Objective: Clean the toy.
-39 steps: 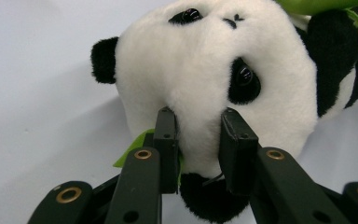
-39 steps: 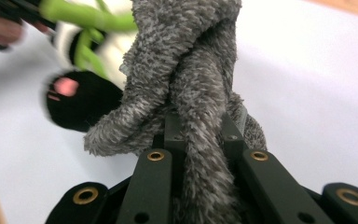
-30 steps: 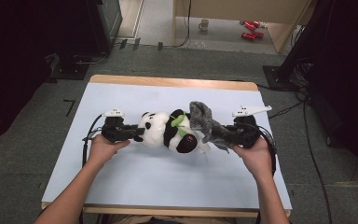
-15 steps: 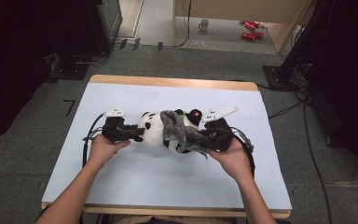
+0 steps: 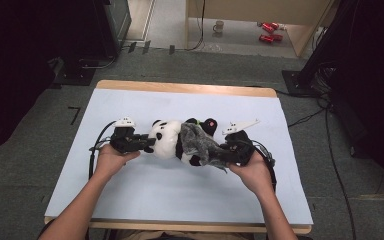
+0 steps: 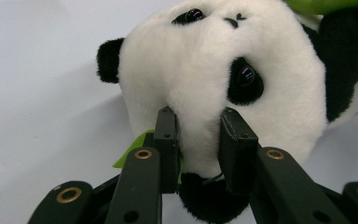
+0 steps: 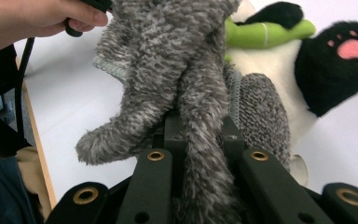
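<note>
While a mug (image 5: 219, 26) stands beyond, grey cloth (image 5: 201, 145) drapes the panda (image 5: 167, 140).

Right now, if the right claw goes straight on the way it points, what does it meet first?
Probably the panda's body: the right claw, shut on the grey knitted garment, points left at it, with nothing visible between.

A black-and-white plush panda toy (image 5: 172, 142) lies on the pale blue table mat (image 5: 180, 195). The left gripper (image 5: 147, 144) grips its head end. The right gripper (image 5: 222, 154) clamps a grey fuzzy knitted garment (image 5: 201, 145) draped over the panda's body.
</note>
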`<state>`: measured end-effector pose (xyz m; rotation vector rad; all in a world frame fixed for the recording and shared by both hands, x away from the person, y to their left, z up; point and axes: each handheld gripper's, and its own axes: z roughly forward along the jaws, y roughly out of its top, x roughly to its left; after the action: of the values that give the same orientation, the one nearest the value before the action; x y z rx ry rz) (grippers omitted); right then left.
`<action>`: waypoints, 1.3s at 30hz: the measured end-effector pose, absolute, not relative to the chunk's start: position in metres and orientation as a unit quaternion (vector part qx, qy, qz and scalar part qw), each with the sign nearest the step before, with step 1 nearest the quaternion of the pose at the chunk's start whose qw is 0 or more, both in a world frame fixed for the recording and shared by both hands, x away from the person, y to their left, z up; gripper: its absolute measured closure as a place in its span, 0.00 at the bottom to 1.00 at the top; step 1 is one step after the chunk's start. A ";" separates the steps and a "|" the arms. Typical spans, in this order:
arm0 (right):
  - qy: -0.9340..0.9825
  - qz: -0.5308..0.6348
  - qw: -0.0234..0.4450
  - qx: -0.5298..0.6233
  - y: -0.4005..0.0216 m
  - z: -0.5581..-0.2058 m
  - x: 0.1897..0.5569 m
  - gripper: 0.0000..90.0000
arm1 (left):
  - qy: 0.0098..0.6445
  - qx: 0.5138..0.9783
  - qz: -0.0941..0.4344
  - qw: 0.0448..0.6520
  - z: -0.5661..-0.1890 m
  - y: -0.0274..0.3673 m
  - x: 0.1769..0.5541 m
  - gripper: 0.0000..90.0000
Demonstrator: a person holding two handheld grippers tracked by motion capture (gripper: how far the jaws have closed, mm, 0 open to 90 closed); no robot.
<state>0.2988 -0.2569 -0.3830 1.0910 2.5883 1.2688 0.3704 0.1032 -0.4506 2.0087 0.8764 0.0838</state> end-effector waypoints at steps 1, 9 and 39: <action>0.839 0.411 0.030 0.356 -0.259 -0.383 0.299 0.89 | 0.355 0.815 0.034 0.457 -0.451 0.103 0.371 0.79; 0.834 0.405 0.035 0.373 -0.273 -0.388 0.300 0.89 | 0.354 0.816 0.034 0.456 -0.451 0.104 0.370 0.79; 0.838 0.430 0.058 0.331 -0.241 -0.350 0.291 0.89 | 0.361 0.811 0.037 0.459 -0.452 0.105 0.370 0.79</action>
<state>0.2909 -0.2410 -0.3502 1.0025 2.5412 1.3026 0.3698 0.1053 -0.4521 1.9981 0.8879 0.0905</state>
